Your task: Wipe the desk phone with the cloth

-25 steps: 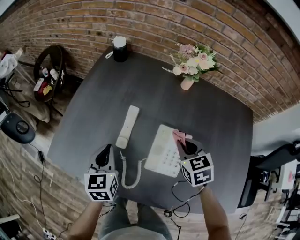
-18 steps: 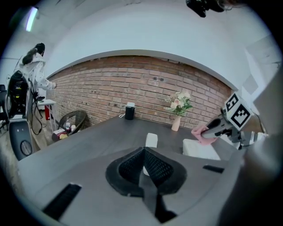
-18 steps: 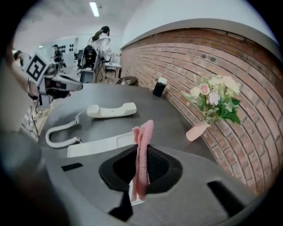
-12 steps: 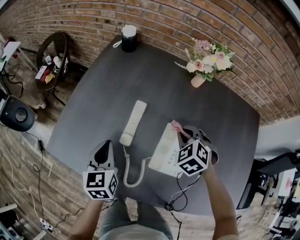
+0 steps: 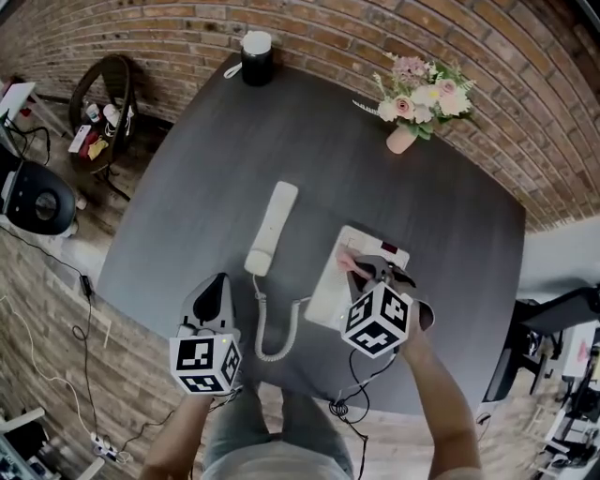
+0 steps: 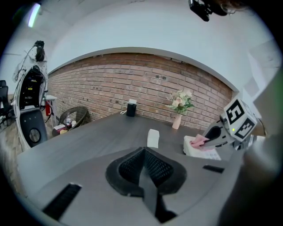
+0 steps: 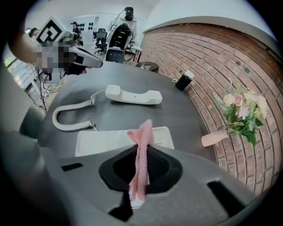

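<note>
Cloth (image 7: 140,150) is pinched tight in the fingers of the right gripper (image 5: 364,269), just above the phone (image 7: 101,141), which lies longways across them. Left gripper (image 5: 212,298), fingers together on nothing, hangs well left of the phone

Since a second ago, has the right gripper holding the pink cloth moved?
Yes. The right gripper has dragged the pink cloth from the far end of the white phone base back toward its middle.

Brick wall (image 5: 141,28) — dark table (image 5: 216,169) (matte top).
</note>
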### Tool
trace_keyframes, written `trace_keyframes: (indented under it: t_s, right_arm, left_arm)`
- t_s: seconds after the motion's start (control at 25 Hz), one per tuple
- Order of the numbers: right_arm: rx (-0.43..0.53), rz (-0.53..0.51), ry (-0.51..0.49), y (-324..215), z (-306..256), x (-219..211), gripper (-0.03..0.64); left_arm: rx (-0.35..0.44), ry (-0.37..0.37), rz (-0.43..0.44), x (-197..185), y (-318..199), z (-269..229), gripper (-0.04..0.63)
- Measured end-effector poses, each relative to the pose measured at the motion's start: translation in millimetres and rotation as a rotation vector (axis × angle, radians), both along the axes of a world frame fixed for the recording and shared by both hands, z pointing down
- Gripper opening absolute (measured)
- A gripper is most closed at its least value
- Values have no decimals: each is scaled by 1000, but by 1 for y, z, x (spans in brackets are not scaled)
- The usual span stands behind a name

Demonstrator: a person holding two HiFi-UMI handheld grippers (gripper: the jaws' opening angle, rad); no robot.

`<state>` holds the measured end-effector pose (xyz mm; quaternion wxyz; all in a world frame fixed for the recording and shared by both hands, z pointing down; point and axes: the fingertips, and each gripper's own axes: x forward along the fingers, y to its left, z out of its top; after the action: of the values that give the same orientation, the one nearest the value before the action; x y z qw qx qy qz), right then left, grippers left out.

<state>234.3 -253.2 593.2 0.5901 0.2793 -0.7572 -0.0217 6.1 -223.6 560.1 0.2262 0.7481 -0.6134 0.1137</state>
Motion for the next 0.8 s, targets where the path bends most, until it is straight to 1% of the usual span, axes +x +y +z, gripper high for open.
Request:
trace_keyframes:
  t_s: [0.36, 0.56, 0.8]
  right_arm:
    - [-101, -4, -53, 71, 20, -25, 21]
    - [-174, -20, -78, 108, 32, -37, 21]
    - [-242, -22, -125, 132, 38, -48, 21]
  left_arm:
    - [-7, -1, 38, -1, 14, 2, 3]
    - [-8, 0, 61, 1, 20, 2, 3]
    - [-12, 4, 77, 4, 25, 2, 3]
